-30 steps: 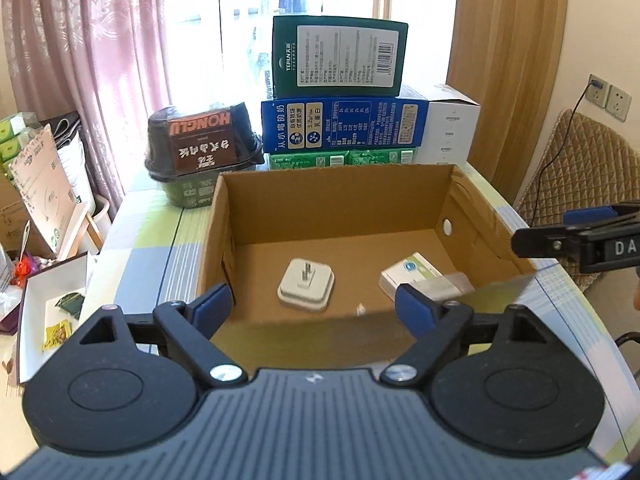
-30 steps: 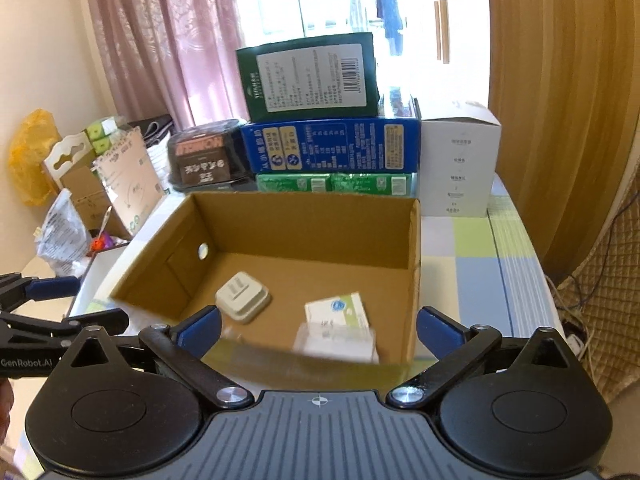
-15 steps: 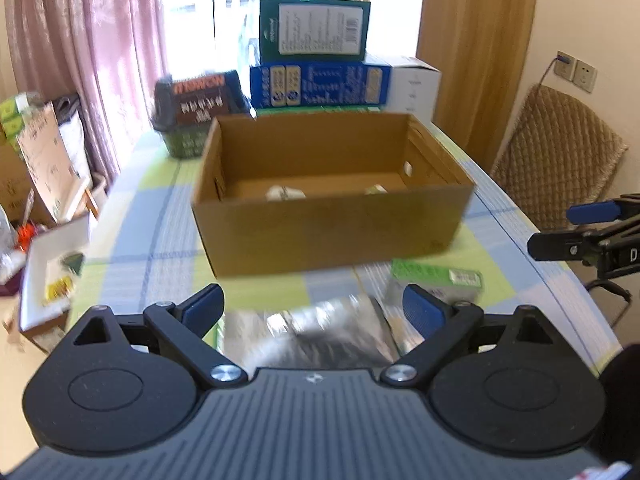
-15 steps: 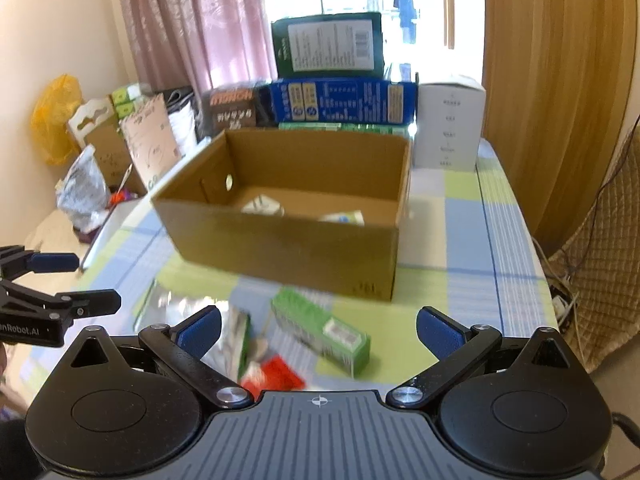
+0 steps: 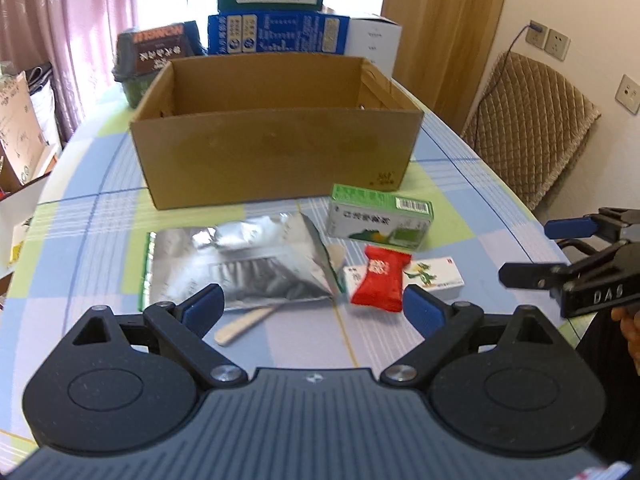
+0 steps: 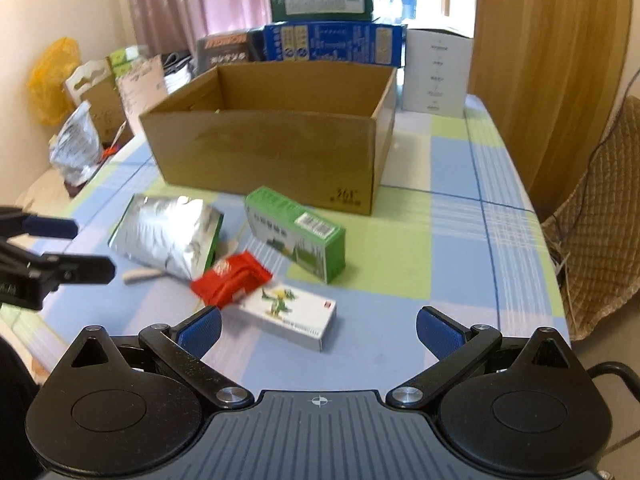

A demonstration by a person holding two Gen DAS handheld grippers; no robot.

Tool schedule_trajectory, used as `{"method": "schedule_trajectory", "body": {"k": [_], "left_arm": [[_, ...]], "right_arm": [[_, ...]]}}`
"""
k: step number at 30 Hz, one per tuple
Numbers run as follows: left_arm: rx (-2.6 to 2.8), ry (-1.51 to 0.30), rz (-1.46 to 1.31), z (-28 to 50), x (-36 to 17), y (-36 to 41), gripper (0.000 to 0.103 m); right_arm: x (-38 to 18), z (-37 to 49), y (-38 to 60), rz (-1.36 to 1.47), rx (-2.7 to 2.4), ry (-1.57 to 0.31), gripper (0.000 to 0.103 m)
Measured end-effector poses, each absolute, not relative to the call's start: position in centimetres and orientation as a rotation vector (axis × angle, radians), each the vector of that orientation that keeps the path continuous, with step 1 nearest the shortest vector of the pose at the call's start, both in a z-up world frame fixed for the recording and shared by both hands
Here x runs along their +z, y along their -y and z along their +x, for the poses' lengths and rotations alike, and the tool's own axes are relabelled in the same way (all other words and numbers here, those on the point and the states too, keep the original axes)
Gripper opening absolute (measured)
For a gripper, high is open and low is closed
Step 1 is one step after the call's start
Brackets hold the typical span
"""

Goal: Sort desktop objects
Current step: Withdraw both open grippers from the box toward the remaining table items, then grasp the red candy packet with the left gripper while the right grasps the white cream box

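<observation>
Both tongs (image 5: 314, 308) (image 6: 318, 330) have backed off the cardboard box (image 5: 276, 152); only the right view shows a yellow bag (image 6: 52, 80).

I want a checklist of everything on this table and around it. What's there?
Surface: checked tablecloth, blue and green.
Job's things: open cardboard box; in front of it a foil bag, green box, red packet lying on a white box, wooden stick.
Clutter: stacked cartons behind the cardboard box.
Grippers: left gripper and right gripper both open, empty, above the table.
Cables: one plugged into a wall socket.
Surroundings: curtains, padded chair.
</observation>
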State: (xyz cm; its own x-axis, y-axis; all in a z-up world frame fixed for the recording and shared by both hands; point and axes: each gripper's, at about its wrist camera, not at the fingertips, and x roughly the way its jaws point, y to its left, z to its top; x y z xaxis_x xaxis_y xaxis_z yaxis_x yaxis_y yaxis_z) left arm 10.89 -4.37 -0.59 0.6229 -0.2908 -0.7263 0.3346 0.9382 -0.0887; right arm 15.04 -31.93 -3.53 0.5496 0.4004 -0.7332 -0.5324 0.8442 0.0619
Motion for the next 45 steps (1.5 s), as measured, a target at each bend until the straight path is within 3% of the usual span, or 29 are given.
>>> {"method": "schedule_trajectory", "body": {"k": [25,36,40,45], "left_arm": [[-0.424,-0.859,0.113,12.0,-2.8,7.1,0.093],[-0.48,-0.873,0.129,13.2,-3.5,7.9,0.08],[-0.527,-0.889,0.138,14.1,-4.2,8.9,0.071],[-0.58,-0.892,0.165,15.3,-5.1,10.5,0.061]], "right_arm": [[-5.5,15.6,30.8,-0.358,0.703,-0.822,0.1],[-6.4,17.2,29.7,-0.485,0.834,-0.846,0.083],[-7.1,18.1,29.4,-0.521,0.885,-0.857,0.072],[-8.0,19.3,28.9,-0.567,0.943,-0.855,0.07]]}}
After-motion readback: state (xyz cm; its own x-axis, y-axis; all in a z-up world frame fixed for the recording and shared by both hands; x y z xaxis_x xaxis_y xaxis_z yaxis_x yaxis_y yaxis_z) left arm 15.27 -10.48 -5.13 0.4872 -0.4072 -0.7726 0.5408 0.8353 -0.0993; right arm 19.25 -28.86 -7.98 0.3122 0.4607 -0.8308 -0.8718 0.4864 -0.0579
